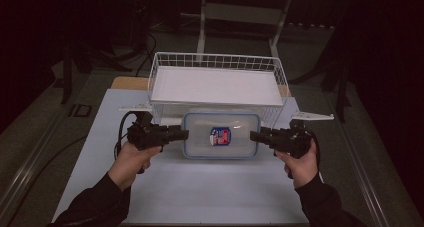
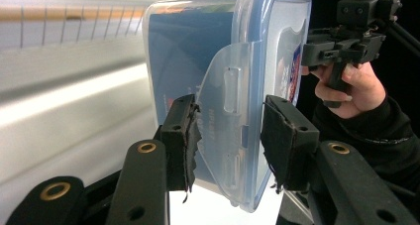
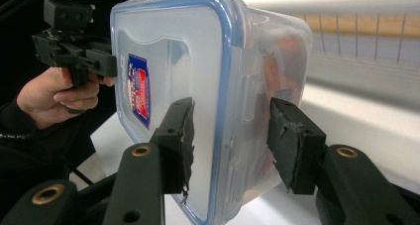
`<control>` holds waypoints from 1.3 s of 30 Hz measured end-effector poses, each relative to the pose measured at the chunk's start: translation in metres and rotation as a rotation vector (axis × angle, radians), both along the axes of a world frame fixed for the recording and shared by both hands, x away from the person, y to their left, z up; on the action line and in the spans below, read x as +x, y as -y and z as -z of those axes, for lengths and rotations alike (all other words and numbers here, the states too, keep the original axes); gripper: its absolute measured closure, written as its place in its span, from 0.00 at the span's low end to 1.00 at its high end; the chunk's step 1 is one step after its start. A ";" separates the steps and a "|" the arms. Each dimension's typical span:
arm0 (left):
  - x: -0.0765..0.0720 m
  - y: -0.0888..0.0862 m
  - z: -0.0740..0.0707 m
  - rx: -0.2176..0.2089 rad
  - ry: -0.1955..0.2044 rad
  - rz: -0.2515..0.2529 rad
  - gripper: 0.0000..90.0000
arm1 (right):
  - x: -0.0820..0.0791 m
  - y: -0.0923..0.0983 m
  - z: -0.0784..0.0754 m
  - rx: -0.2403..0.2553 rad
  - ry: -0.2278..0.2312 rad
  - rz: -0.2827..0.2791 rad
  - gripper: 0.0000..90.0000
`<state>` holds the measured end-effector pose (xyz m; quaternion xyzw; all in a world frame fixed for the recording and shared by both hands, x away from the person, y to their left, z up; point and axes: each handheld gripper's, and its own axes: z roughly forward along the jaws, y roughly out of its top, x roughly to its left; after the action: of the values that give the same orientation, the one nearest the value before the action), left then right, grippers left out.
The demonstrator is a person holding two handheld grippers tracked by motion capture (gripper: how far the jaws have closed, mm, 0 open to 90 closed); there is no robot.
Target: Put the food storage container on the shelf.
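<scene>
On the container lid (image 1: 221, 135), an unreadable red-blue label (image 1: 220, 137).

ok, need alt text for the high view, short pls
Two hand-held claws, left claw and right claw, meet opposite short ends of a clear plastic food container with a blue-trimmed lid, on a white table. Behind it stands a white wire basket; the surroundings are dark.

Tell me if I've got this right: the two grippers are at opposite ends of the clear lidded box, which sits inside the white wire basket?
Not quite. In the high view the box sits on the table in front of the wire basket, not inside it. The left gripper and right gripper are indeed at opposite ends.
</scene>
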<state>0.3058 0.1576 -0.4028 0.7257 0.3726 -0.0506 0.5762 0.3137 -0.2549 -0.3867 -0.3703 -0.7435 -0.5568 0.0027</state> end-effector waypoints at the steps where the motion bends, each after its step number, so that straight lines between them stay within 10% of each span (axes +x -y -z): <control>1: 0.001 0.000 -0.003 -0.003 0.002 -0.003 0.64 | 0.001 0.000 -0.004 0.001 0.001 0.002 0.60; 19: 0.046 -0.006 -0.068 -0.028 0.074 -0.050 0.64 | 0.043 -0.005 -0.060 0.039 0.046 0.022 0.60; 39: 0.099 -0.008 -0.072 -0.046 0.023 -0.102 0.63 | 0.099 -0.013 -0.067 0.056 0.003 0.064 0.59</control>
<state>0.4050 0.1653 -0.3306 0.6930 0.4010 -0.0214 0.5987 0.4129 -0.2420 -0.3193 -0.3929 -0.7154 -0.5777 -0.0059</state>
